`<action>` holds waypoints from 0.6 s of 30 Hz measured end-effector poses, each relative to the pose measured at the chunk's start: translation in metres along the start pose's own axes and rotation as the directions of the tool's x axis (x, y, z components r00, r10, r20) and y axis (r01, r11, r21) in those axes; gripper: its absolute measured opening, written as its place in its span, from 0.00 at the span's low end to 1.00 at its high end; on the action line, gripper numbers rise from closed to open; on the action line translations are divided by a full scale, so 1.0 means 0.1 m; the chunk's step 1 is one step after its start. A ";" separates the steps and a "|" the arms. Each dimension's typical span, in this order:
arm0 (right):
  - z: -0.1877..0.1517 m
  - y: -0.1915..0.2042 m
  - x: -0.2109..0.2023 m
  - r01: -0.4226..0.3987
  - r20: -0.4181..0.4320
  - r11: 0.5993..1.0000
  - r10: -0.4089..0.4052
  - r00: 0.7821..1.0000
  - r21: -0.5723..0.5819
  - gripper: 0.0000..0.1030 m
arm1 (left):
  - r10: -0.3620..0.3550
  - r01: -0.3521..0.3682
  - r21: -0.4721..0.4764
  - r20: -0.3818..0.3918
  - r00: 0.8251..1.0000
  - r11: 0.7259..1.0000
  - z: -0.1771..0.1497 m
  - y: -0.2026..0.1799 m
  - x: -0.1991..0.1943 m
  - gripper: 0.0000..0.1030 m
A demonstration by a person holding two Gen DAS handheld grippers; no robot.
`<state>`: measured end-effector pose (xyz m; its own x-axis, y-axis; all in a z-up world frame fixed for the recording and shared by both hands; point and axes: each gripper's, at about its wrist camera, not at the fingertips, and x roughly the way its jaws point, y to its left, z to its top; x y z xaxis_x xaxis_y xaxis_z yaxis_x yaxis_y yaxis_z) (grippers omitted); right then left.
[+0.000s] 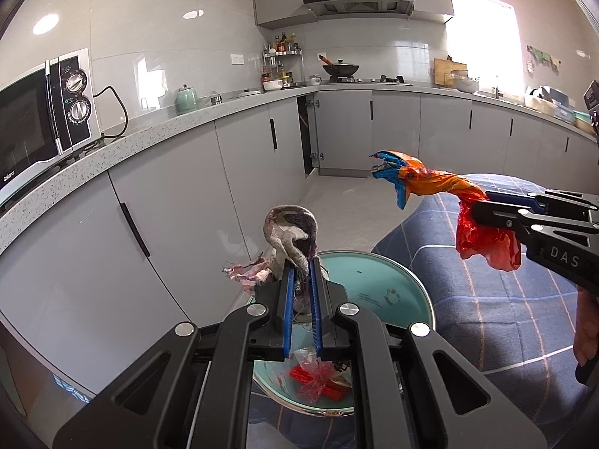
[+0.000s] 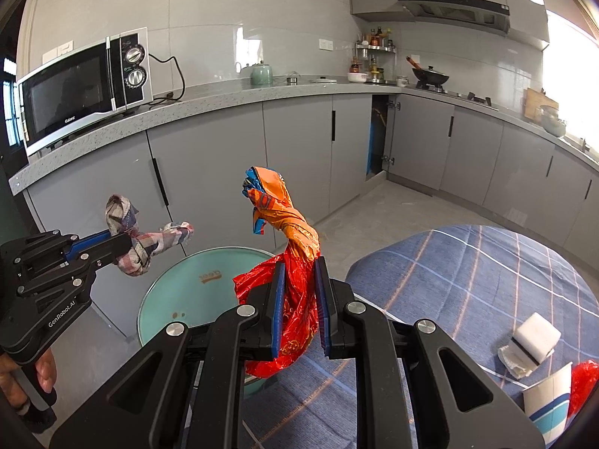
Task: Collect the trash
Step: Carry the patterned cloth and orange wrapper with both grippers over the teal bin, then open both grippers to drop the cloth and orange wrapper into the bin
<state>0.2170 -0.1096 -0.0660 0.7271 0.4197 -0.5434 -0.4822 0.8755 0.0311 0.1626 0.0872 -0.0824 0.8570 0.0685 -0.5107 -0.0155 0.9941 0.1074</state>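
The left tool (image 1: pixel 301 262) is clamping a twisted, faded checked rag (image 1: pixel 290 234), holding it above the round teal bin (image 1: pixel 411 284). The right tool (image 2: pixel 299 269) is gripping a twisted orange-and-red plastic bag (image 2: pixel 290 232) over the blue checked tablecloth (image 2: pixel 468 280) beside that bin.

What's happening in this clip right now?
A person holds a gripper in each hand over a teal trash bin beside a blue plaid cloth-covered table. The left gripper is shut on a crumpled checked rag; the right gripper is shut on a twisted orange and red plastic wrapper. A paper cup and white packaging lie on the table.
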 end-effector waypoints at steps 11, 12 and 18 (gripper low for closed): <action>-0.03 0.09 0.10 -0.036 -0.014 0.999 0.035 0.999 -0.021 0.16 | -0.005 0.005 -0.010 -0.010 1.000 1.000 -0.02 0.03 0.04 0.09; -0.04 0.10 0.12 -0.035 -0.016 0.999 0.035 0.999 -0.026 0.16 | -0.008 0.008 -0.009 -0.012 1.000 1.000 -0.03 0.02 0.05 0.09; -0.09 0.11 0.21 -0.049 -0.031 0.998 0.048 0.998 -0.026 0.27 | -0.002 0.002 -0.012 -0.018 1.000 1.000 -0.04 0.04 0.09 0.14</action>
<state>0.2226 -0.0929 -0.0846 0.6879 0.4535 -0.5667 -0.5293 0.8477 0.0358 0.1685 0.0923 -0.0901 0.8474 0.0684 -0.5265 -0.0204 0.9951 0.0963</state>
